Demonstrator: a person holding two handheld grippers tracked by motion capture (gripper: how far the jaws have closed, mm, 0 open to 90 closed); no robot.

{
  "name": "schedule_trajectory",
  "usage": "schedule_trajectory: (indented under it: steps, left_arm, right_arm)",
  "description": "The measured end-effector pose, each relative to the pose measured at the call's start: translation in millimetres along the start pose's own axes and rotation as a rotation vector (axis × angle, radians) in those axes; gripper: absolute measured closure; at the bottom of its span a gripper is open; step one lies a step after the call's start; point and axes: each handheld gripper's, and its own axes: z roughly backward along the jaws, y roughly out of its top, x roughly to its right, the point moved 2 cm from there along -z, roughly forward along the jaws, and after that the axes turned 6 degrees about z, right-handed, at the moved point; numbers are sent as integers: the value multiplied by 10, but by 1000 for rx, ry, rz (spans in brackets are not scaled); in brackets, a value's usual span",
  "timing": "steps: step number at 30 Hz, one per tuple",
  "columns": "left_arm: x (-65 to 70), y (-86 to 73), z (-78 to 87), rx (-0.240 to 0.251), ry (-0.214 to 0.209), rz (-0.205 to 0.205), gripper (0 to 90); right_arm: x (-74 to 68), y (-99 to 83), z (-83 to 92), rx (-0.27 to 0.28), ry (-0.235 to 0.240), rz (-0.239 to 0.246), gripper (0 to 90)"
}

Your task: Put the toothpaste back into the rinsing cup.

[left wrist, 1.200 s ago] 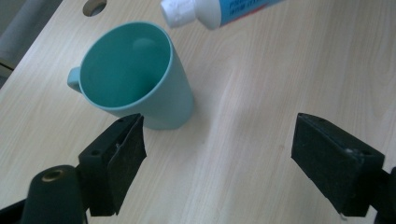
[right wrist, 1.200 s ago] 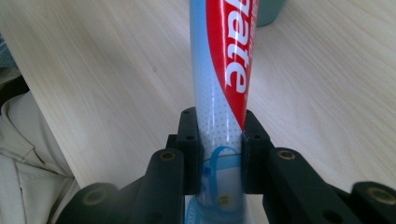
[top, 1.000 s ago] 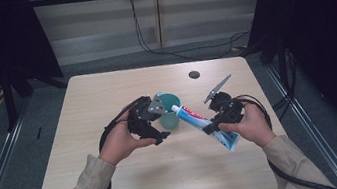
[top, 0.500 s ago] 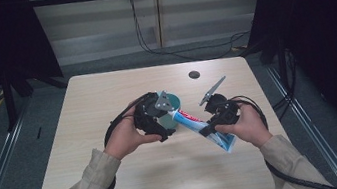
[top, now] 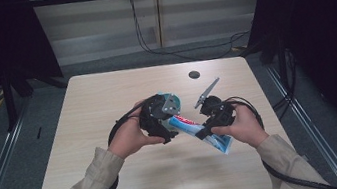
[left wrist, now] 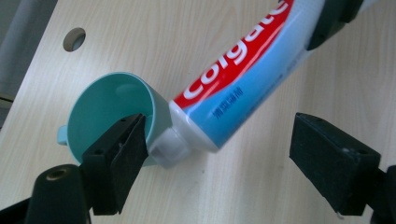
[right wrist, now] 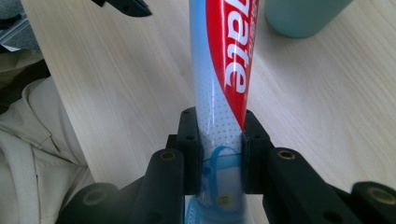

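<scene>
Toothpaste tube [left wrist: 243, 79]: red and light blue with white lettering, white cap. Cup [left wrist: 112, 112]: teal. Gripper fingers [left wrist: 119, 163]: black. Surface [top: 106, 98]: pale wood grain. Sleeves [top: 94, 186]: beige.

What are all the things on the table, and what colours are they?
Toothpaste tube: one, red, white and blue, held tilted over the table, white cap by the cup's rim.
Cup: one, teal, on the table under the cap end.
Table: one, light wood, with a dark round hole near the far edge.
Left gripper: one, black, jaws open around the cap end.
Right gripper: one, black, clamped on the tube's flat end.
</scene>
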Motion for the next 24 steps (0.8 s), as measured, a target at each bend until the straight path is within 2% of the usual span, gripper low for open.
schedule_trajectory:
  steps: [4,8,9,15,18,20,24]
  left_arm:
    - [23,16,-12,14,-5,-10,177]
    - [35,18,-42,-2,-6,-21,178]
    - [42,18,-53,4,-9,-14,178]
    - [66,39,-82,4,-14,-33,185]
    - [72,54,-85,7,-7,-49,186]
    - [85,62,-93,30,-5,-54,201]
    - [71,38,-135,13,13,-48,219]
  right_arm:
    - [-24,28,-9,-3,6,16,749]
    - [-28,41,-4,-1,8,12,749]
    - [-29,43,0,2,4,12,749]
    - [-35,37,19,4,7,18,749]
    - [-34,41,21,8,9,20,749]
    - [-36,50,21,12,13,20,748]
    - [-44,79,22,13,10,32,749]
